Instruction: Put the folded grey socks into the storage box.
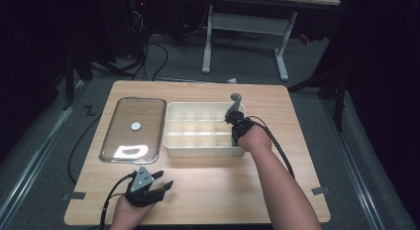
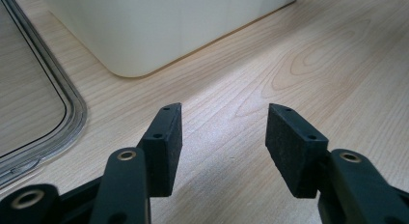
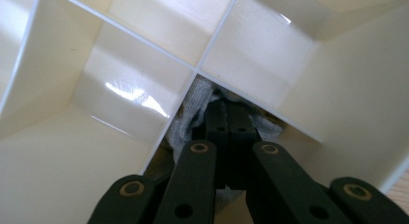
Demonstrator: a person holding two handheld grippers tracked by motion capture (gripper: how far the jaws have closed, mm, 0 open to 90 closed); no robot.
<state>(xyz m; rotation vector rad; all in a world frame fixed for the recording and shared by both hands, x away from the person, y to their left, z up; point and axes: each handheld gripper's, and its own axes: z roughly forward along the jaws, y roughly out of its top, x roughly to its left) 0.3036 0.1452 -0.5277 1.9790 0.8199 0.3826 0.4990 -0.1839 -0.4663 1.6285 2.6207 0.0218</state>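
Right gripper view: closed right tongs (image 3: 226,119) press grey cloth (image 3: 193,110) into divided box (image 3: 58,151).

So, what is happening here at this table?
A person works with a hand-held gripper in each hand. The right gripper reaches down into a compartment at the right end of the white divided box, its jaws closed on a piece of greyish-white cloth. The left gripper rests near the front edge of the wooden table, jaws open and holding nothing. The clear lid lies flat to the left of the box.
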